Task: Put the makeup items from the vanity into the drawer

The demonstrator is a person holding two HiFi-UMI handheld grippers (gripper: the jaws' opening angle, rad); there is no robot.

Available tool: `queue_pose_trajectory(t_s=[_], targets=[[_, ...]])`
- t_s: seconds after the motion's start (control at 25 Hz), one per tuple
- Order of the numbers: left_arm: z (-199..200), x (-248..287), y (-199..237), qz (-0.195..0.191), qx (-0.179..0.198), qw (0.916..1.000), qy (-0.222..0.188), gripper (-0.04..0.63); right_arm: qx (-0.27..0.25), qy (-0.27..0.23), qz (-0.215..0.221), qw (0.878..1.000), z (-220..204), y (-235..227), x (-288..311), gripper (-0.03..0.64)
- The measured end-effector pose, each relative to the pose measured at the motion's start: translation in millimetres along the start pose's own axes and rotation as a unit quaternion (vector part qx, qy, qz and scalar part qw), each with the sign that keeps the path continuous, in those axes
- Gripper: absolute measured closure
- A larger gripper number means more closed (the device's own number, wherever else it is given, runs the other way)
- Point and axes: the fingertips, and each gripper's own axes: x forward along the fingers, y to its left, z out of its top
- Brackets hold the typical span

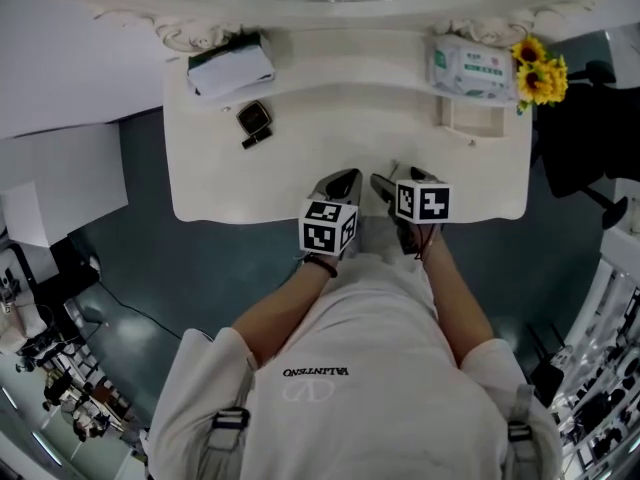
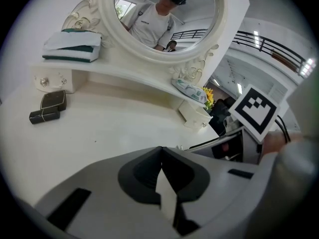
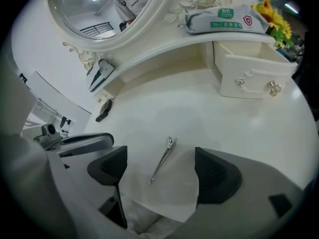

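So the right gripper is spread wide and hangs low over the vanity, with a thin metal hair clip lying flat on the top, right in the gap between the jaws. Nothing is touching the clip yet. My guess is it's lined up that way for a straddle-and-pinch, one jaw on each side.

The left gripper has its jaws pressed together on nothing and sits just beside the right one at the front edge. It looks parked out of the way.

In the right gripper view the clip's long axis runs roughly 1 o'clock to 7 o'clock. The chunkier hinge end is up at 1 and the thin tip points back at 7. That puts it slanted across the gap rather than square to it, so the jaws would close on its long sides at an angle. It could skate or pivot, imo.

The little drawer is pulled open at about 2 o'clock from the clip, under the wipes pack.

A compact and a dark stick sit together at about 10 o'clock from the grippers in the head view, well apart from them and not yet put away.
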Motion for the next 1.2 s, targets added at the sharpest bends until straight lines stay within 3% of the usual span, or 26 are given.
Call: queue_pose_trajectory(t_s=[0.44,0.76,1.12,1.2], targets=[[-1.1,4.3,0.9,-0.003,-0.001,1.0000,0.003,0.595,-0.010,0.013,-0.069,0.997,0.6,-7.5,6.2,0.214],[0.7,2.5,11.8,0.001,-0.002,1.0000,0.003,0.595,-0.031,0.009,-0.154,0.988,0.3,-21.5,6.2,0.332],[9.0,3.4,14.1,-0.005,0.004,1.0000,0.001,0.595,-0.016,0.011,-0.171,0.985,3.5,-24.2,5.1,0.373],[8.9,3.1,15.2,-0.005,0.005,1.0000,0.002,0.595,-0.020,0.005,-0.176,0.984,6.5,-25.2,4.7,0.427]])
